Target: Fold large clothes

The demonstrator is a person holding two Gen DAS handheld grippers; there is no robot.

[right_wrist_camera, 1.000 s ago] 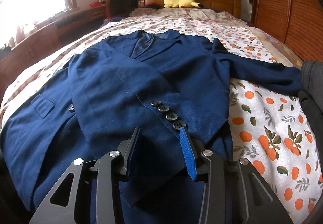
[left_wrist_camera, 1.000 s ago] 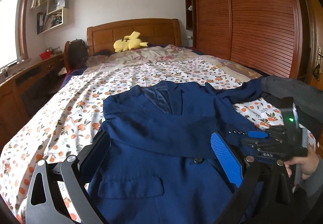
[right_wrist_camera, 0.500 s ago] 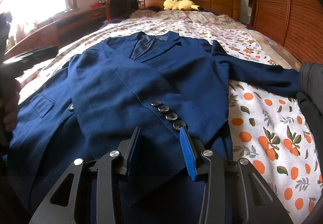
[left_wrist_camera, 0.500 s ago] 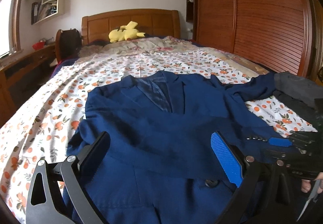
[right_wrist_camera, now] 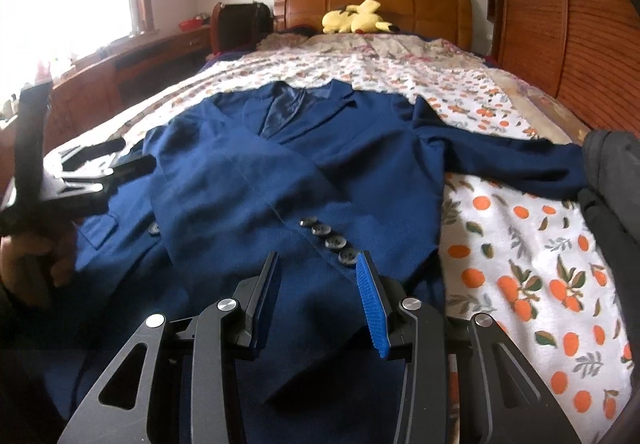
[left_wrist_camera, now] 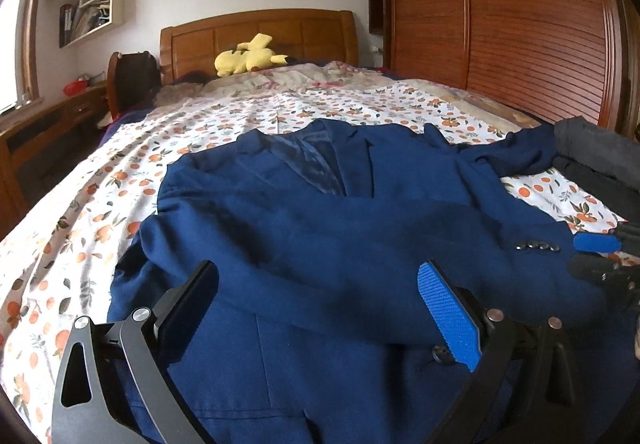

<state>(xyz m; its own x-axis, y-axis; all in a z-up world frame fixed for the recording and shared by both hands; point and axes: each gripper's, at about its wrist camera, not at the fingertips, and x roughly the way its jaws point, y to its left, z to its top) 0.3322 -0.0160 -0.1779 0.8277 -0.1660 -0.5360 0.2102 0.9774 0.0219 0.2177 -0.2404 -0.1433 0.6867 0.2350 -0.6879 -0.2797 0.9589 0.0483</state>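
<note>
Folding a navy blazer spread on the bed, left sleeve crossed over; both hand-held grippers parted, empty. Next: grasping the far right sleeve.

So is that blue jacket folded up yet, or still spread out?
Partly folded. The blue jacket lies flat on the bed; one sleeve is folded across its front, the other sleeve still stretches sideways.
</note>
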